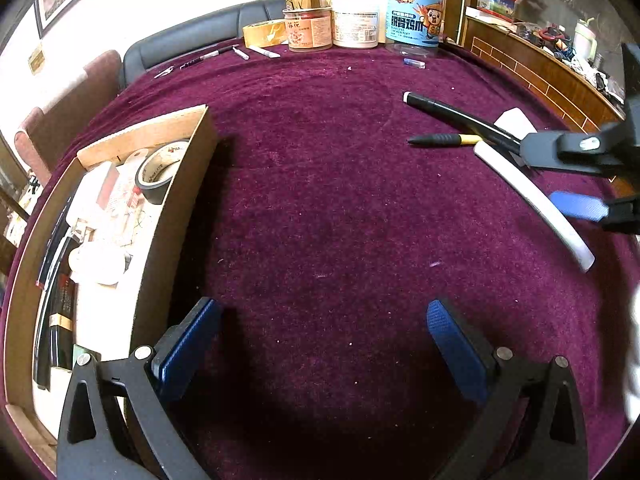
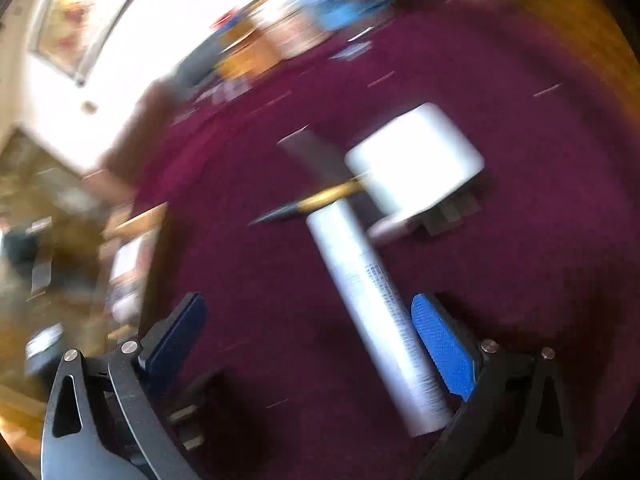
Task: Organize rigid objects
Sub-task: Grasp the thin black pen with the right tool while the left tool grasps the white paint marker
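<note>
White tube, printed with text, lies on cloth.

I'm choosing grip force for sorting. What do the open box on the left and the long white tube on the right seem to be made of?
The box looks like plain corrugated cardboard: matte brown walls with raw tan cut edges. The white tube looks like smooth plastic or coated card, slightly glossy, with fine print along it in the right wrist view; blur leaves that open.

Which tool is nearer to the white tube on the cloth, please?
Right. The right tool is open around the white tube; the left tool hovers over bare cloth, well away.
</note>
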The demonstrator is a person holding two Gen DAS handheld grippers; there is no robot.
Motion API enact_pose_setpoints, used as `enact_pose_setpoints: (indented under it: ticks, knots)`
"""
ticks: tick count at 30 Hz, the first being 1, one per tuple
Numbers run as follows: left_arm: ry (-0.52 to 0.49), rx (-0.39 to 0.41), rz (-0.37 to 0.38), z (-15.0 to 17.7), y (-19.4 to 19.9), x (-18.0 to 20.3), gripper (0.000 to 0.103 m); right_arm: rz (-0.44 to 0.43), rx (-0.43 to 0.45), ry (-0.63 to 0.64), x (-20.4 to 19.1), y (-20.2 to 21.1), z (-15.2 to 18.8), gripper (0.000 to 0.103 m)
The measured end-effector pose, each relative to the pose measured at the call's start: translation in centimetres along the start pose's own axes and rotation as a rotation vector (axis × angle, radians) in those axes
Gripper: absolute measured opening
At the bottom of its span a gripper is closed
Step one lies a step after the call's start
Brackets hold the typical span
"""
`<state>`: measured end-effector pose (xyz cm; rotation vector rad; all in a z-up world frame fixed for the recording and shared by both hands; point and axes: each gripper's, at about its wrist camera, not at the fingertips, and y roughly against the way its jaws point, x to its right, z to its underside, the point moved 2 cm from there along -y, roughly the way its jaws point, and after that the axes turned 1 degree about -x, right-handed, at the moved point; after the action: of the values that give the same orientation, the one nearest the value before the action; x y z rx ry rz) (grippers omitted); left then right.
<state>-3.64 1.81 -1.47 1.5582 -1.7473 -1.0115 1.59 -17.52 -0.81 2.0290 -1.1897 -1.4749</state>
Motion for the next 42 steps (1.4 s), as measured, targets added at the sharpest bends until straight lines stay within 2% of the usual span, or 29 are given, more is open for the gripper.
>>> enact_pose_setpoints:
  ticks: [1,3,6,8,10,12,14,17,18,20,26,29,31,34,35,37,39,42]
  knots:
    - [0.000,0.000,0.000,0.0,0.0,0.0,0.102,-0.062,-0.010,0.001,-0.7,0.2,0.0,0.103]
    - [0.000,0.000,0.000,0.0,0.0,0.0,0.102,-0.042,0.037,0.036,-1.7,1.4,-0.5,0.103]
    - [0.000,0.000,0.000,0.0,0.0,0.0,0.102,0.114,0.118,0.090,-2.3,2.8,-2.6,0.103]
    - [0.000,0.000,0.000,0.0,0.0,0.0,0.102,0.210,0.133,0.130,-2.8,2.3,-4.2,0.100]
    - [0.000,0.000,0.000,0.0,0.1,0.1,0.102,0.333,0.121,0.215,-3.8,0.8,-5.7,0.086]
    - [0.000,0.000,0.000,0.0,0.0,0.0,0.102,0.451,0.065,0.308,-4.5,-1.7,-6.9,0.055]
    - [0.000,0.000,0.000,0.0,0.1,0.0,0.102,0.543,-0.006,0.349,-4.7,-4.4,-7.8,0.044]
    - [0.000,0.000,0.000,0.0,0.1,0.0,0.102,0.669,-0.076,0.380,-3.8,-7.5,-8.6,0.039]
    - [0.000,0.000,0.001,0.0,0.1,0.0,0.102,0.657,-0.057,0.372,-3.5,-7.3,-8.6,0.020]
    - [0.000,0.001,0.001,0.0,0.0,-0.1,0.102,0.617,-0.083,0.327,-3.4,-7.1,-8.6,0.012]
    - [0.000,0.001,0.002,0.1,0.2,-0.1,0.102,0.399,-0.044,0.220,-4.0,-1.1,-5.2,0.012]
    - [0.000,0.001,0.002,0.1,0.0,0.0,0.102,0.286,-0.070,0.174,-3.7,1.1,-2.9,0.012]
    - [0.000,0.000,0.002,0.1,0.0,0.0,0.102,0.248,-0.099,0.144,-2.8,1.4,-0.9,0.013]
    - [-0.001,0.000,0.002,0.1,0.1,0.0,0.102,0.262,-0.099,0.151,-1.8,0.0,1.0,0.013]
    - [-0.001,0.000,0.002,0.1,0.1,0.0,0.102,0.287,-0.080,0.156,-1.3,-0.6,1.6,0.017]
    - [-0.003,-0.001,0.003,0.0,-0.1,0.0,0.102,0.304,0.004,0.201,-1.7,-0.4,2.5,0.024]
    - [-0.007,-0.003,0.007,-0.1,-0.2,0.0,0.102,0.320,0.050,0.228,-2.1,-0.5,3.0,0.027]
    - [-0.011,-0.016,0.031,-0.1,-0.1,-0.1,0.101,0.353,0.109,0.270,-2.5,-0.8,3.7,0.026]
